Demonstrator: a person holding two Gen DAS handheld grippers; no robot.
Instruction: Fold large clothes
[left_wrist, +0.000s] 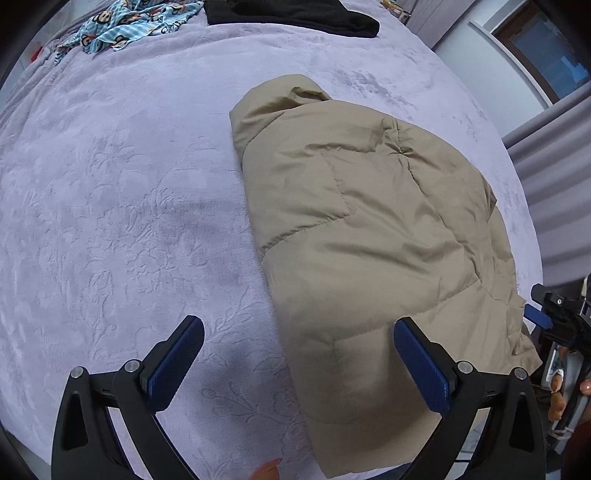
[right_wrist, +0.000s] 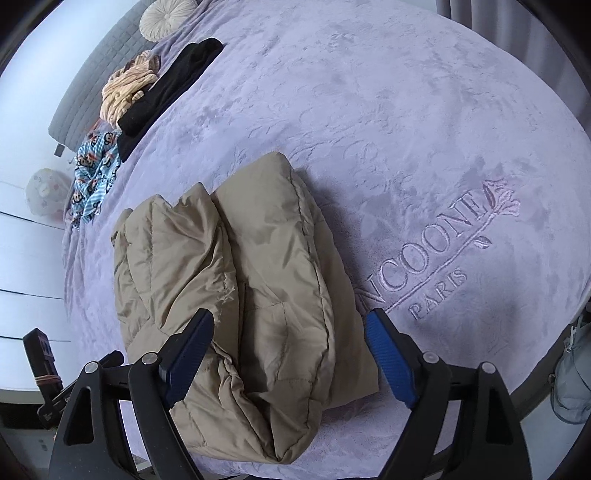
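Observation:
A beige padded jacket lies folded on the lilac bedspread. In the left wrist view my left gripper hovers open over the jacket's near left edge; the right finger is above the fabric, the left one above the blanket. In the right wrist view the same jacket shows as a thick folded bundle. My right gripper stands open above its near end, the blue pads clear of the cloth. The right gripper's tip shows at the far right of the left wrist view.
At the bed's far end lie a folded black garment, a blue cartoon-print garment, a cream striped bundle and a round cushion. The bedspread carries embroidered lettering. A curtain hangs at right.

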